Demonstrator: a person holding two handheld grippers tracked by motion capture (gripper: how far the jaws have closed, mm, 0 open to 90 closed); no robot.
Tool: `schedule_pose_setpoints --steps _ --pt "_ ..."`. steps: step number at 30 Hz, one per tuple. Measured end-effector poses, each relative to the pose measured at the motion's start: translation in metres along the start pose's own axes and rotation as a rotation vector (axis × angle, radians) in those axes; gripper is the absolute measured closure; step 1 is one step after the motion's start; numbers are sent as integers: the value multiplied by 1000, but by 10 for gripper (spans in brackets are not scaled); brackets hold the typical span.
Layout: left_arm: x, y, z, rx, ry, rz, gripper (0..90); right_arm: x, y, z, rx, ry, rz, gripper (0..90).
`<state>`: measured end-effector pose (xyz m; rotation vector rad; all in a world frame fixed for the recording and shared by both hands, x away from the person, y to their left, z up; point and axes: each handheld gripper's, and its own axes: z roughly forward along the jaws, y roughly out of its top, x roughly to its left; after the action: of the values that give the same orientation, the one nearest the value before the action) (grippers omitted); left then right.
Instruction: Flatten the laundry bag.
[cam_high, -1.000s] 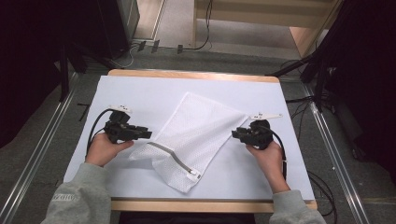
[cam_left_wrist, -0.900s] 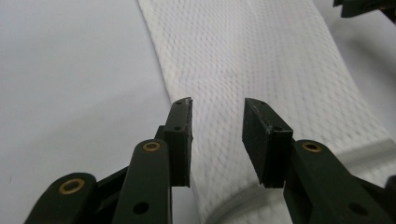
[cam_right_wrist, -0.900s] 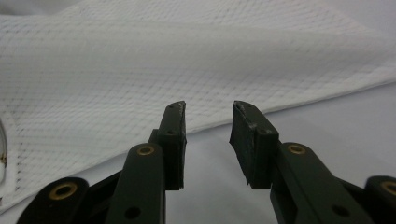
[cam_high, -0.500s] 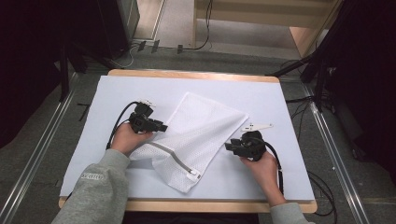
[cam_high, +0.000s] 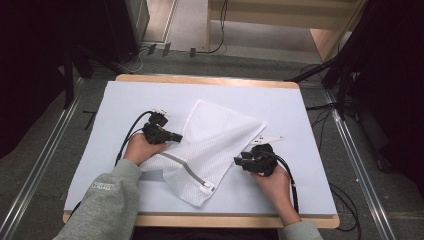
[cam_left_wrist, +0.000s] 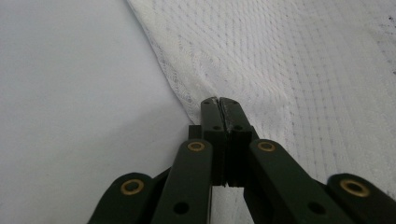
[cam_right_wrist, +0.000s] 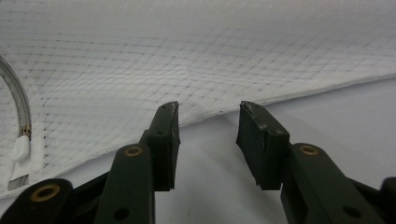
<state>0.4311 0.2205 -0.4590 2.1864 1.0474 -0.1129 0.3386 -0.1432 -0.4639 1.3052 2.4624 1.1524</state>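
The left gripper came up from the bottom of the left gripper view, black with small gold dots on its arms, and its two jaws had just snapped together with no gap between them. The tips sat right at the edge of a white mesh bag, and it was hard to tell if they pinched any of the cloth. The bag spread over the top and right side, and the bare pale counter lay on the left.

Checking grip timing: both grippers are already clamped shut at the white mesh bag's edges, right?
Not both. The left gripper is shut at the mesh bag edge, but the right gripper is open, the bag edge just ahead of its fingers, as the right gripper view shows.
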Motion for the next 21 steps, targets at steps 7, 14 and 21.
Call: schedule_pose_setpoints --steps 7,14,21 --pt "12 -4 -19 -57 34 -81 900 2 1 2 -6 2 -17 587" --pt "25 -17 -40 -100 103 -149 900 3 5 6 -18 4 -31 566" --pt "32 -33 -57 -106 162 -188 900 12 13 20 -29 25 -52 537"
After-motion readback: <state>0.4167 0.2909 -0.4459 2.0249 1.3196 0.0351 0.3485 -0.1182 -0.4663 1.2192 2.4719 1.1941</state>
